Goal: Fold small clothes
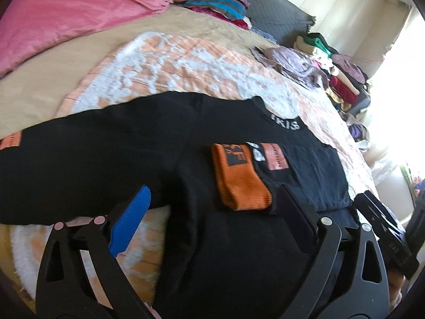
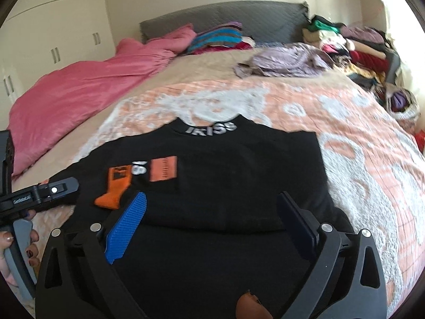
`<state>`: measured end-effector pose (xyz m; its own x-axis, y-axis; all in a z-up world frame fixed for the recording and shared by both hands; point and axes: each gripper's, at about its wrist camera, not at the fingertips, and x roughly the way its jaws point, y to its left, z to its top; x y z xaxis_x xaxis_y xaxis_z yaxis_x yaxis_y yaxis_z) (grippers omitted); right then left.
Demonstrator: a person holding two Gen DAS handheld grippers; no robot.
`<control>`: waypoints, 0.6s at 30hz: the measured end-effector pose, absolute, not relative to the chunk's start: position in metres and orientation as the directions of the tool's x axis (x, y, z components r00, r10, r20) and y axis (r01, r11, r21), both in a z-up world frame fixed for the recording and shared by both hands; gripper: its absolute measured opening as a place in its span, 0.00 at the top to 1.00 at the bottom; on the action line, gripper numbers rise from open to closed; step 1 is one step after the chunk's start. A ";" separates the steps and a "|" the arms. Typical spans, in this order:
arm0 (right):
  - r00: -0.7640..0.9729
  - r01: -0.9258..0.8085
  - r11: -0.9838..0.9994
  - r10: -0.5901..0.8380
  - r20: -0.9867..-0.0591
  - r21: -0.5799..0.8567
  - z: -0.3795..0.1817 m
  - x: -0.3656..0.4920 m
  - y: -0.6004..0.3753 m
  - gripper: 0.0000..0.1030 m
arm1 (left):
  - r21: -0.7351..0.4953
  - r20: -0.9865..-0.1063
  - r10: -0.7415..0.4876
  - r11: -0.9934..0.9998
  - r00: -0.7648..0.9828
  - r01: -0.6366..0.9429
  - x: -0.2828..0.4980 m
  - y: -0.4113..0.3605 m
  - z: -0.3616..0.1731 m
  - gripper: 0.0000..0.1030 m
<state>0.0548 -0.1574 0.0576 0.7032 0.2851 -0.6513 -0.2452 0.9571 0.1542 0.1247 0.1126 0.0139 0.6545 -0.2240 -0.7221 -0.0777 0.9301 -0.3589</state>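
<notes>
Flat now, soft black sweatshirt (image 2: 225, 186), ribbed orange cuff (image 2: 113, 191), quilted bedspread (image 2: 358, 138)

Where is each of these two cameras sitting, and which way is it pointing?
Left wrist view: rides on the left gripper, looking along its open fingers across the black sweater toward the far bedside clothes pile; the other gripper's tip shows at right.
Right wrist view: rides on the right gripper, facing up the bed to the grey headboard; a hand holding the left gripper shows at left.
Shared: sweater, orange cuff, pink duvet, headboard.
</notes>
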 end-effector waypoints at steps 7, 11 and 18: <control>0.698 -0.316 0.936 0.339 -0.631 0.154 0.070 0.050 -0.126 0.05 | -0.318 -0.720 -0.149 0.939 0.678 -0.132 0.106 0.140 0.020 0.09; 0.692 -0.356 0.922 0.370 -0.620 0.152 0.076 0.047 -0.106 0.05 | -0.310 -0.719 -0.107 0.933 0.686 -0.180 0.097 0.160 0.022 0.09; 0.672 -0.428 0.891 0.426 -0.606 0.152 0.085 0.046 -0.068 0.05 | -0.330 -0.712 -0.044 0.902 0.700 -0.279 0.078 0.202 0.023 0.09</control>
<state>0.0460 -0.0680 0.0851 0.6717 0.4261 -0.6060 -0.4280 0.8909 0.1521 0.0783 0.2024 0.0229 0.7004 -0.0438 -0.7124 -0.2793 0.9017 -0.3300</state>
